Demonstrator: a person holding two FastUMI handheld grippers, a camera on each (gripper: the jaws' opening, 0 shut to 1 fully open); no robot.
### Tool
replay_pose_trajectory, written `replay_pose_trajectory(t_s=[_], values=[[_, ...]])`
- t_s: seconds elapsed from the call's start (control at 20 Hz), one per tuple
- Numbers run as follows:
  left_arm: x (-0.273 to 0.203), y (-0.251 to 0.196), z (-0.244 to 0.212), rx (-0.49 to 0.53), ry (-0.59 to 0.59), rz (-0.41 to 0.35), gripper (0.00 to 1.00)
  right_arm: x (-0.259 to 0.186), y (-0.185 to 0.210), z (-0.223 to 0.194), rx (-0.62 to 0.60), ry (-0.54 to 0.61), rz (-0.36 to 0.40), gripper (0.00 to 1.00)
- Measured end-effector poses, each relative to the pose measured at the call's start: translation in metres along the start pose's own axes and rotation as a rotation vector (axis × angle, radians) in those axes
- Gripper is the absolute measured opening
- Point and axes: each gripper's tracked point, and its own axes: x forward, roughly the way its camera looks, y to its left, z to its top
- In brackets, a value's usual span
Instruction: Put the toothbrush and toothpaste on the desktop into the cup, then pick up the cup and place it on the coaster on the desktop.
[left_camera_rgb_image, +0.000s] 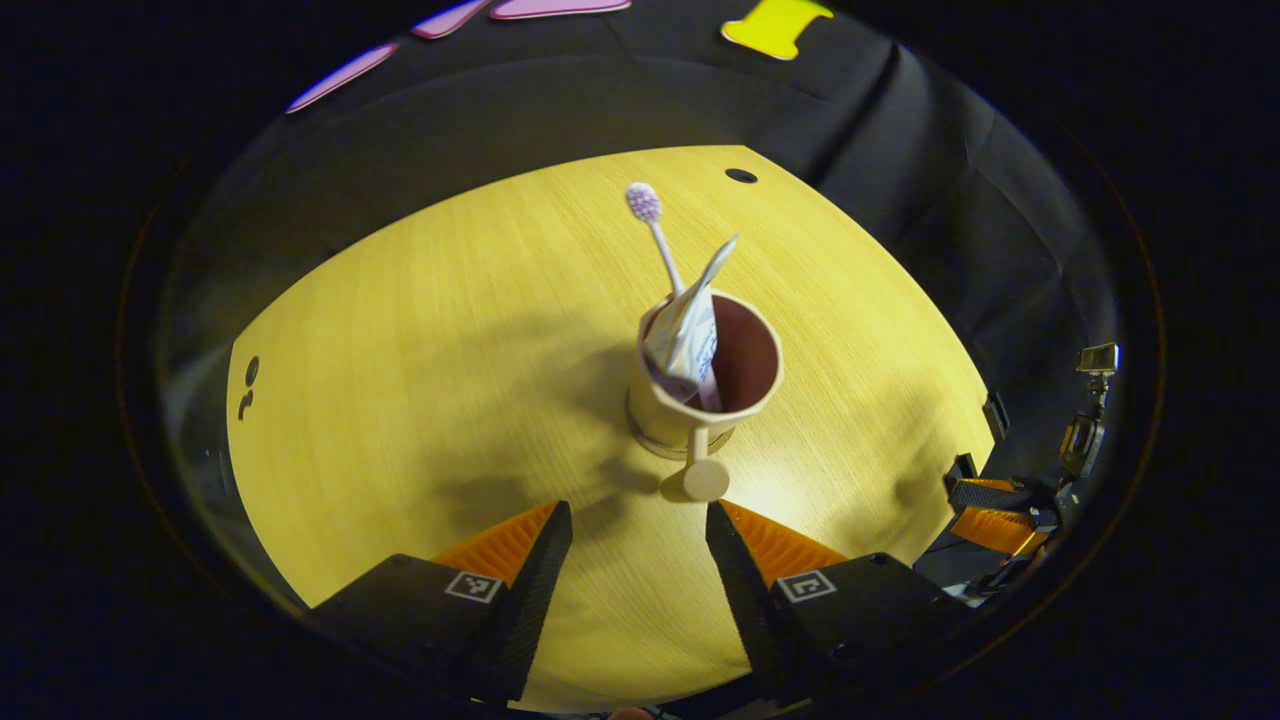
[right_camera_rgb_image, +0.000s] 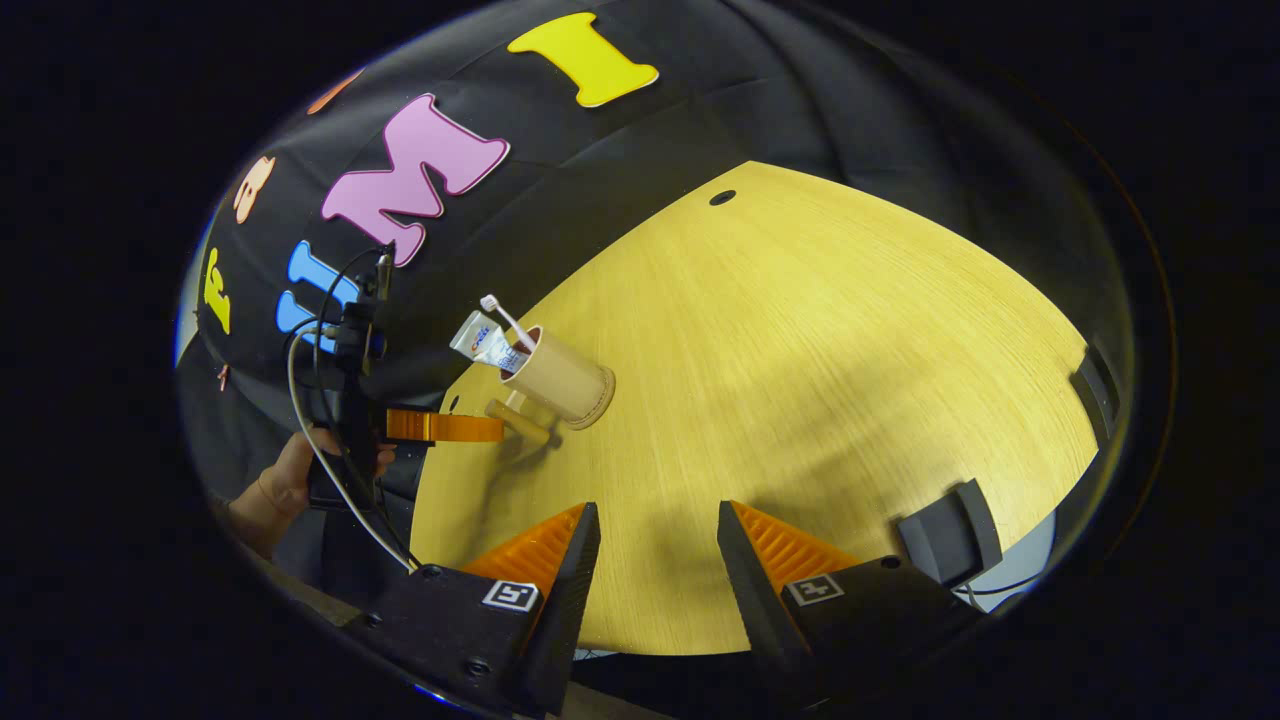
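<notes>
Near the middle of the tabletop (left_camera_rgb_image: 420, 330) stands the handled cup (left_camera_rgb_image: 705, 385) on its coaster (left_camera_rgb_image: 660, 445) — toothbrush (left_camera_rgb_image: 655, 230) and toothpaste tube (left_camera_rgb_image: 685, 335) inside. Both grippers' jaws are spread, empty. Rigid, light, top-heavy — its handle (left_camera_rgb_image: 703, 470) looks the surest hold.

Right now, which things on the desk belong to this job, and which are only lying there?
For the job:
- tan handled cup
- white toothbrush inside it
- white toothpaste tube inside it
- coaster under the cup

Only there:
- wooden desktop
- dark clamps at its edge
</notes>
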Motion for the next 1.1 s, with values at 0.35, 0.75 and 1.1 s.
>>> replay_pose_trajectory(t_s=[0.35, 0.75, 1.1], values=[[-0.058, 0.021, -0.023, -0.029, -0.163, -0.021, 0.82, 0.015, 0.040, -0.010, -0.050, 0.038, 0.030, 0.74], [-0.094, 0.054, -0.081, -0.197, -0.207, -0.033, 0.82, 0.026, 0.081, -0.015, -0.105, 0.075, 0.055, 0.74], [-0.109, 0.065, -0.112, -0.285, -0.265, -0.037, 0.84, 0.030, 0.102, -0.016, -0.133, 0.091, 0.060, 0.74]])
